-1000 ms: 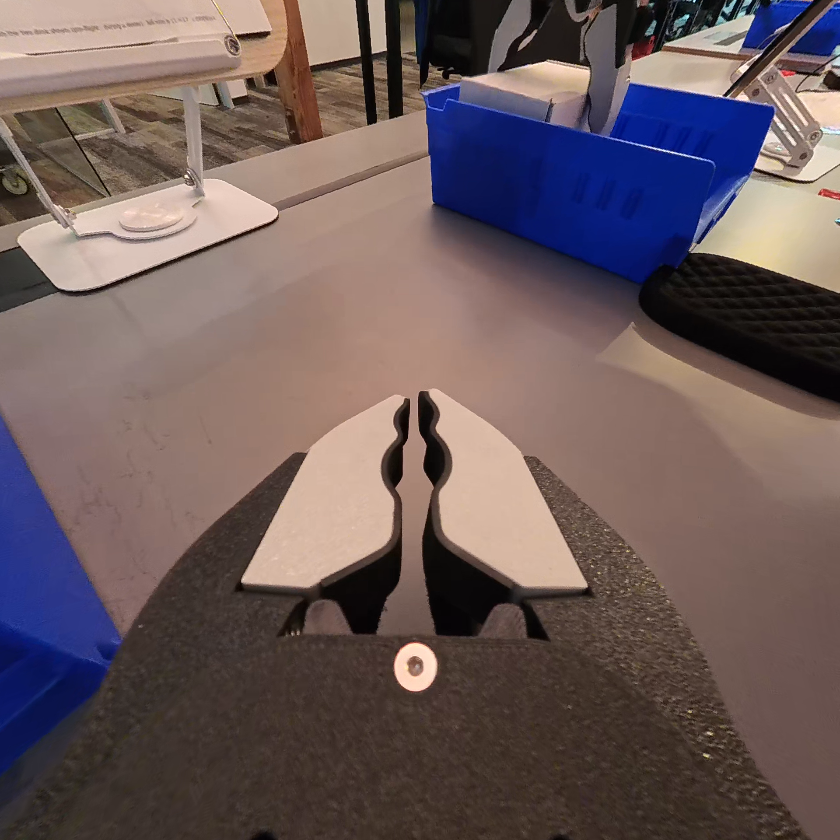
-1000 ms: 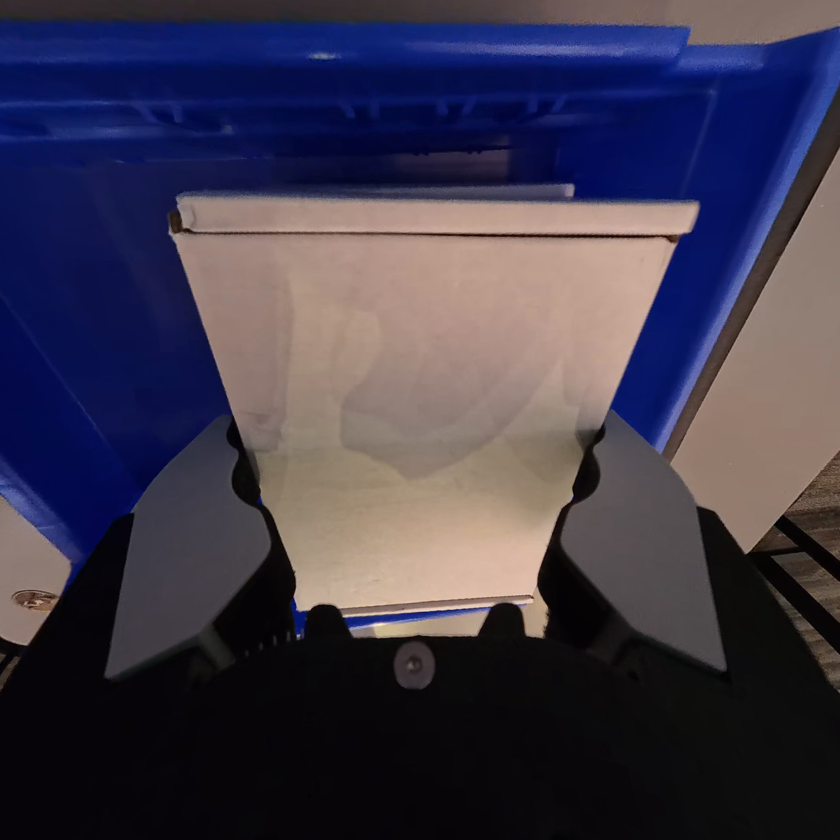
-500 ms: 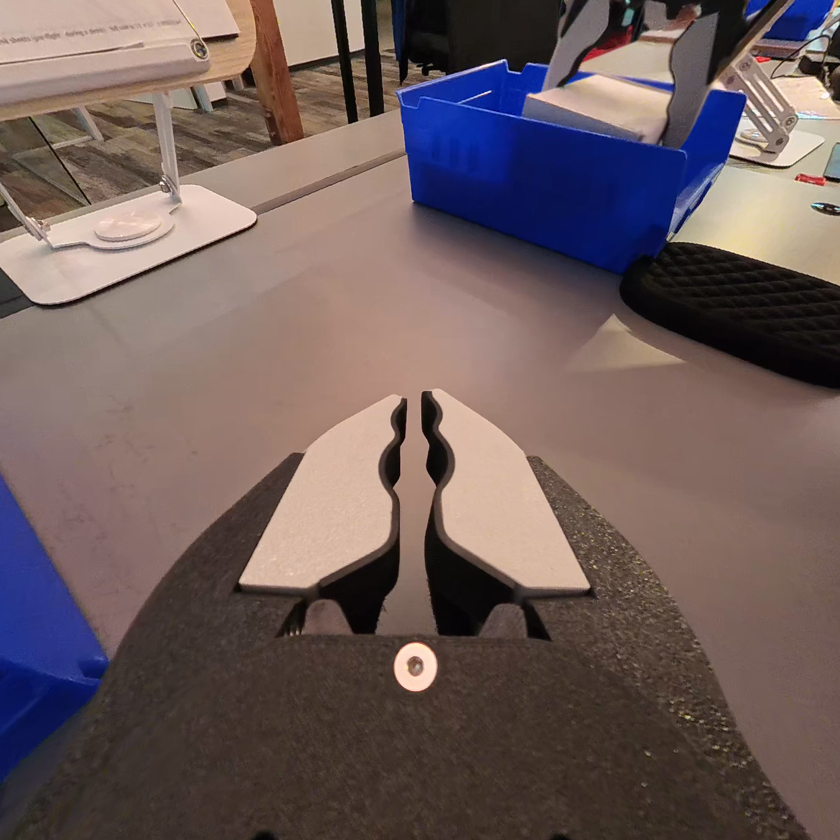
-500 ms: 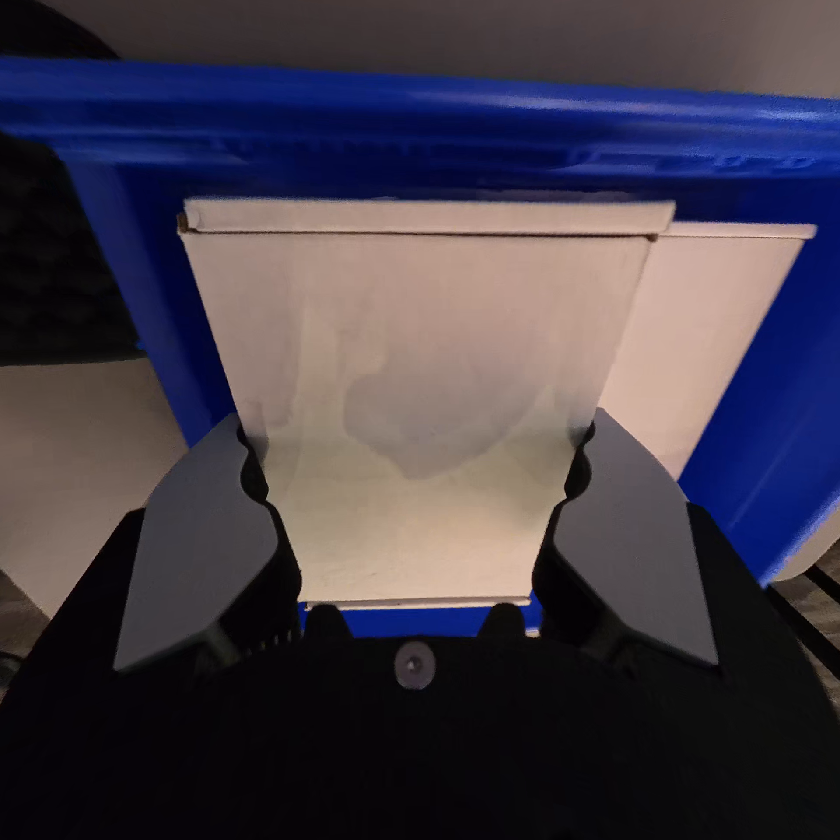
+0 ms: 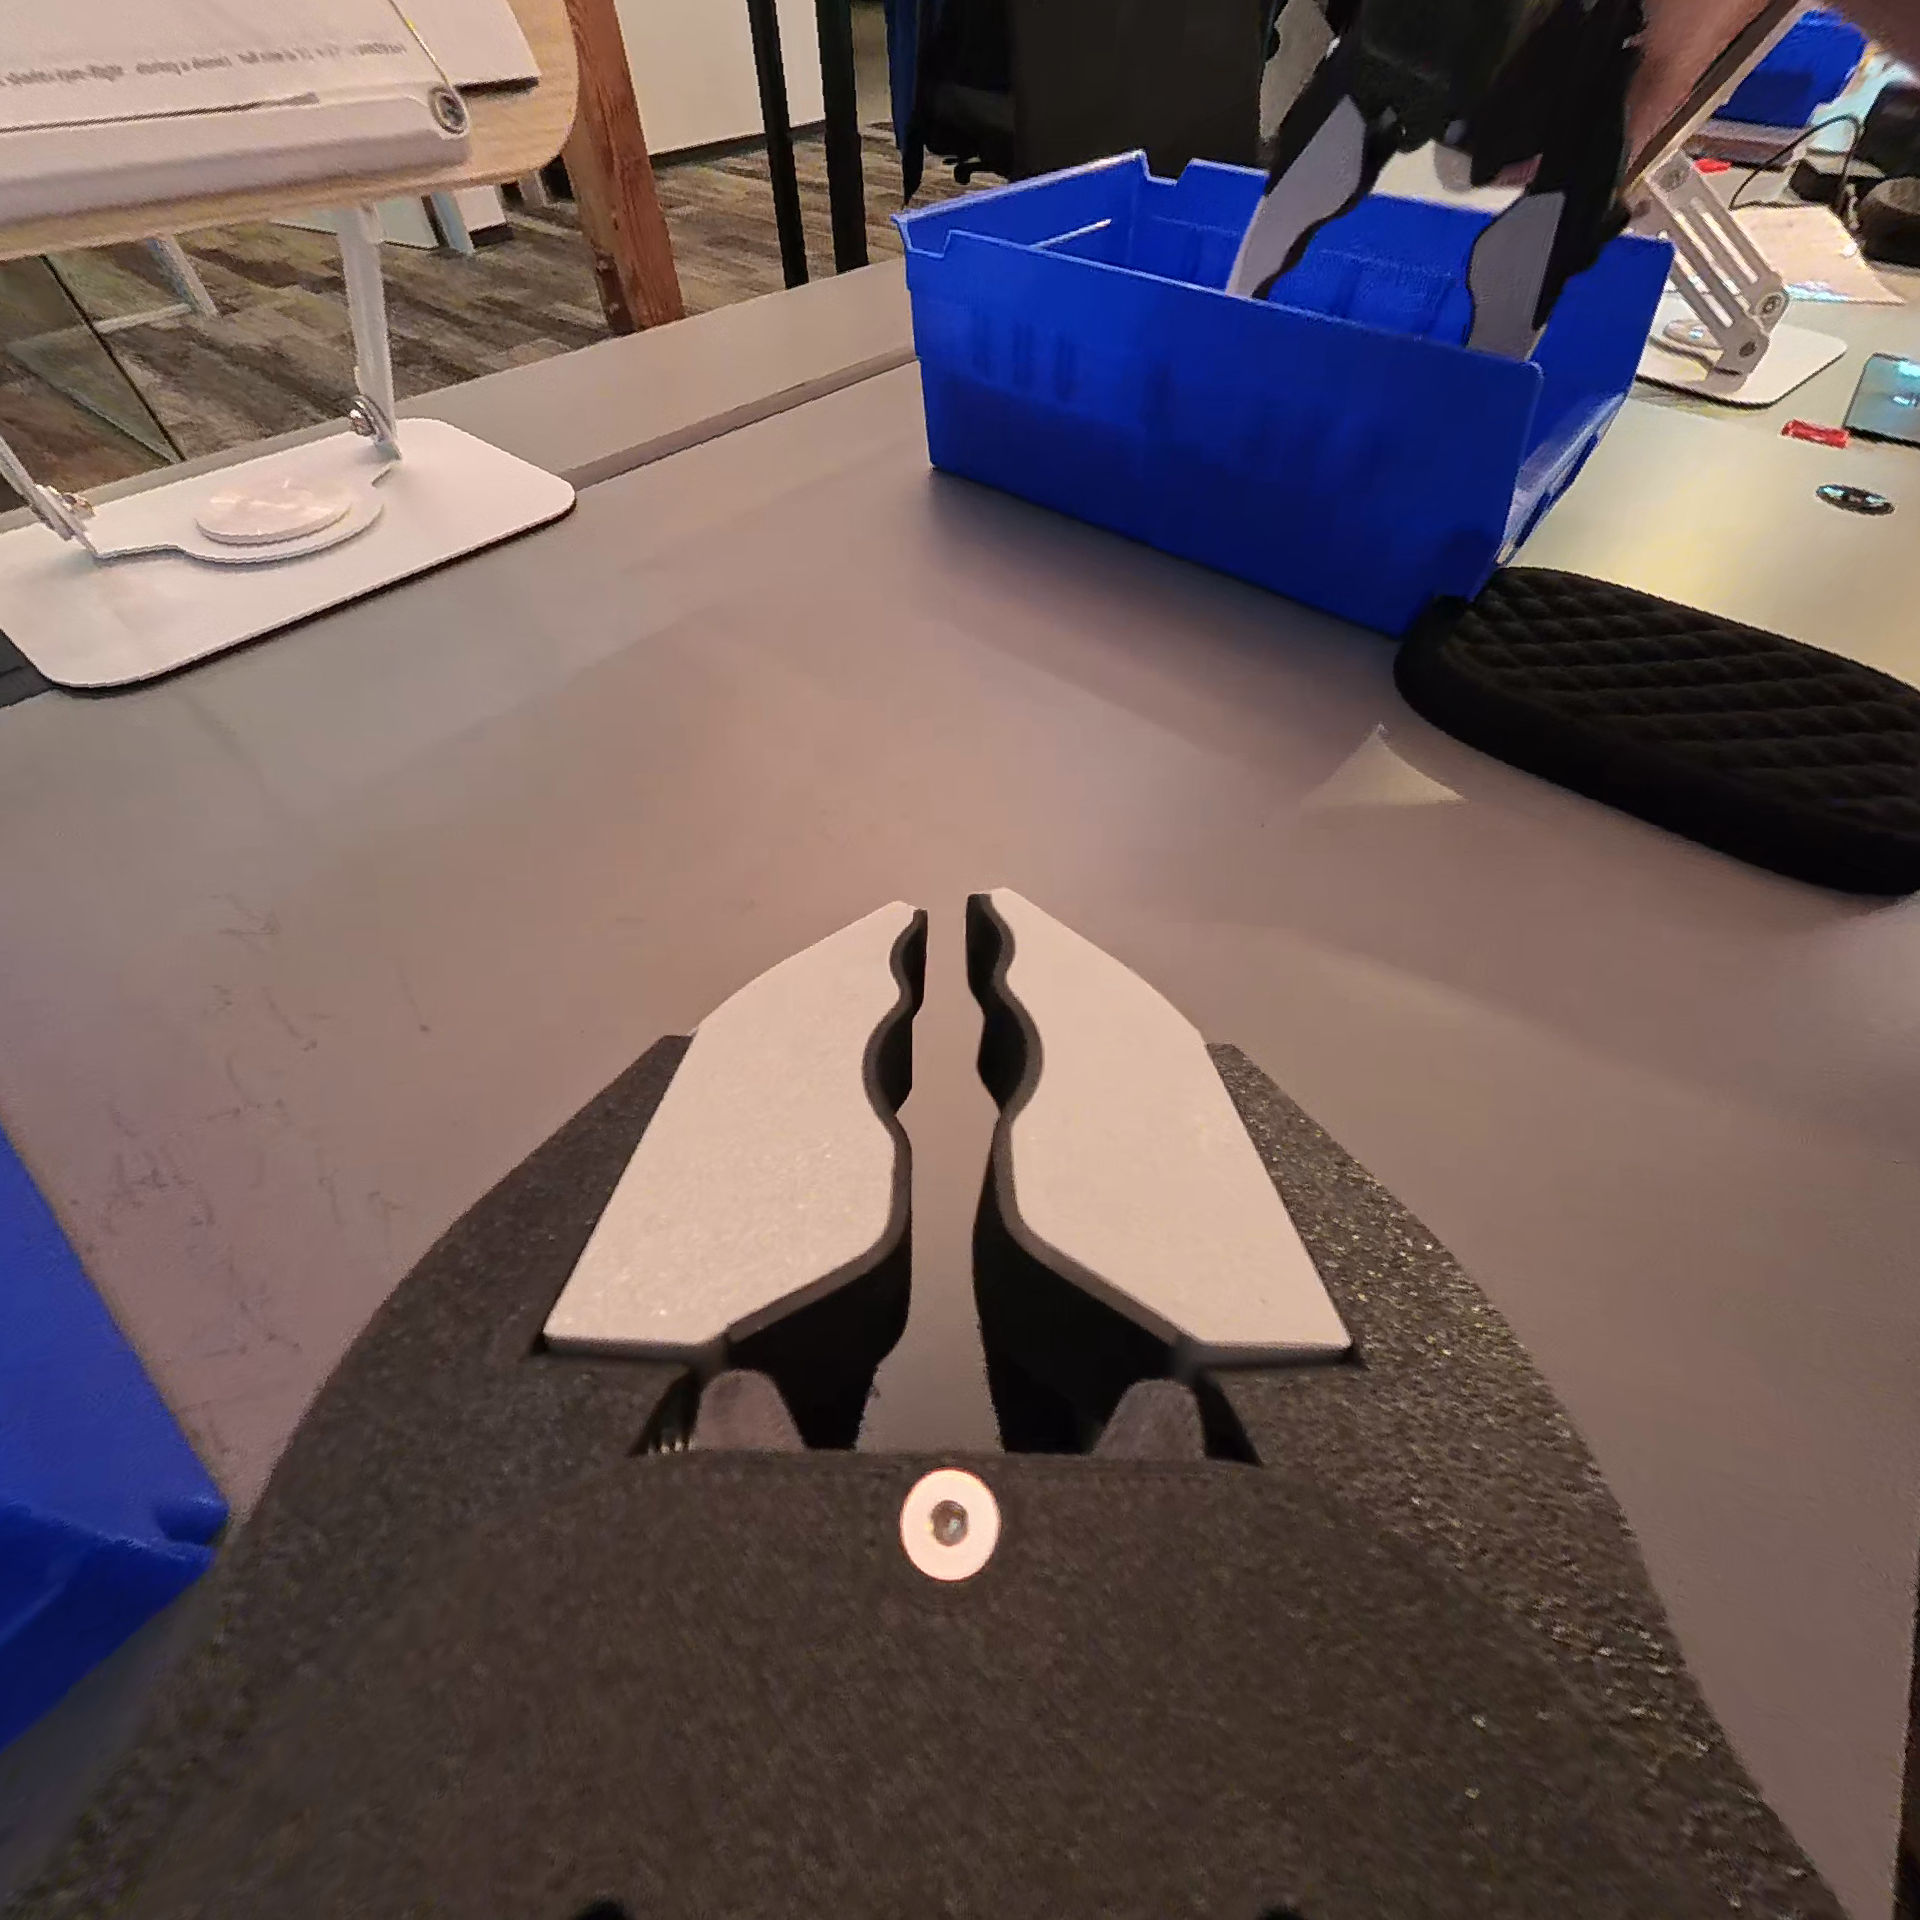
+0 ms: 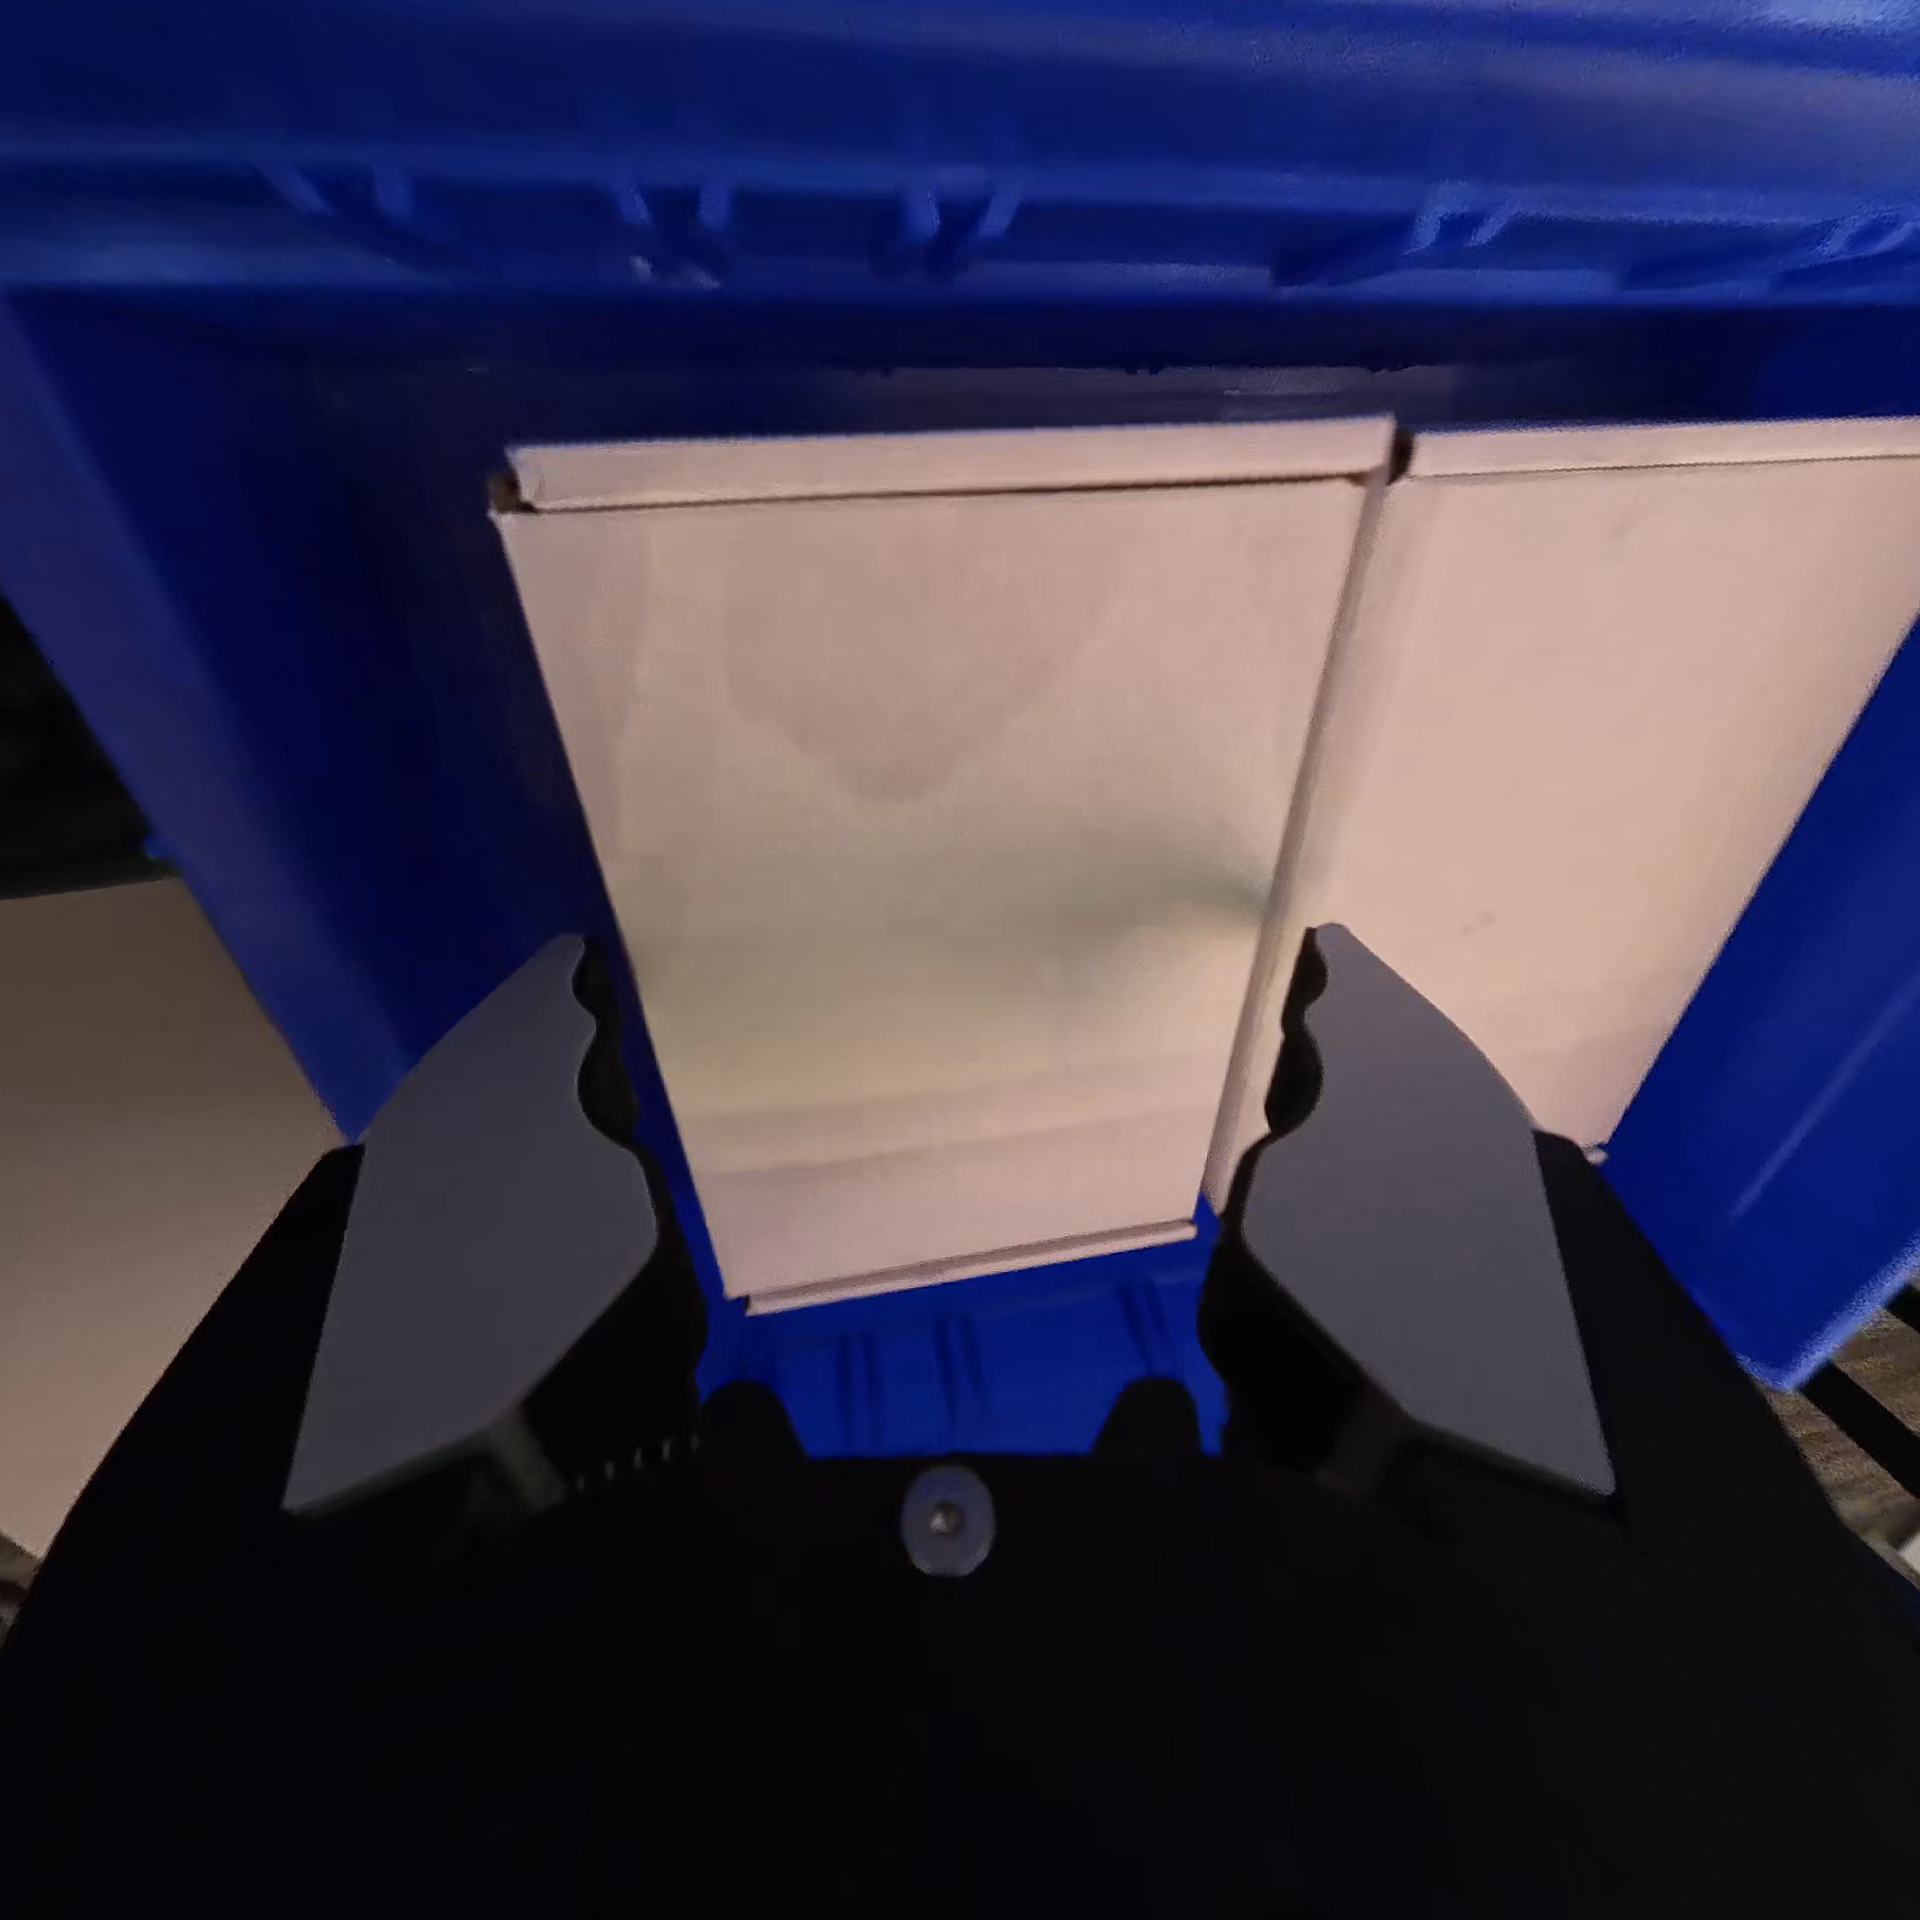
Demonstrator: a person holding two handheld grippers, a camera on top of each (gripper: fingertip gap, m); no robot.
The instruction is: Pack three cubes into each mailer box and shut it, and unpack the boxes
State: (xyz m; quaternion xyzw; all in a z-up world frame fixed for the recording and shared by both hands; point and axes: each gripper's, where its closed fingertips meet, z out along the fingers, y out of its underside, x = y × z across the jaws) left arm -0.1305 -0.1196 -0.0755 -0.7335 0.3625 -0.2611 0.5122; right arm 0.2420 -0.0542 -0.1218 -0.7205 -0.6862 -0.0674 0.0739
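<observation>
In the right wrist view, a closed white mailer box (image 6: 935, 779) lies in the blue bin (image 6: 935, 208), beside a second white mailer box (image 6: 1610, 727) on its right. My right gripper (image 6: 948, 940) is open over the near end of the first box, and blue shows between the left finger and the box. In the left wrist view the right gripper (image 5: 1377, 317) reaches down into the blue bin (image 5: 1195, 436) at the far right. My left gripper (image 5: 945, 909) is shut and empty, low over the grey table (image 5: 727, 727). No cubes are visible.
A black quilted pad (image 5: 1683, 727) lies right of the bin. A white stand (image 5: 260, 561) holding a tablet-like board is at the far left. Another blue bin's corner (image 5: 73, 1403) is at the near left. Across from one pair of fingers to the other is roughly 40 centimetres.
The right gripper lowered the mailer box into the bin beside the second box, then its jaws widened and let go. The left gripper stayed shut and barely moved.
</observation>
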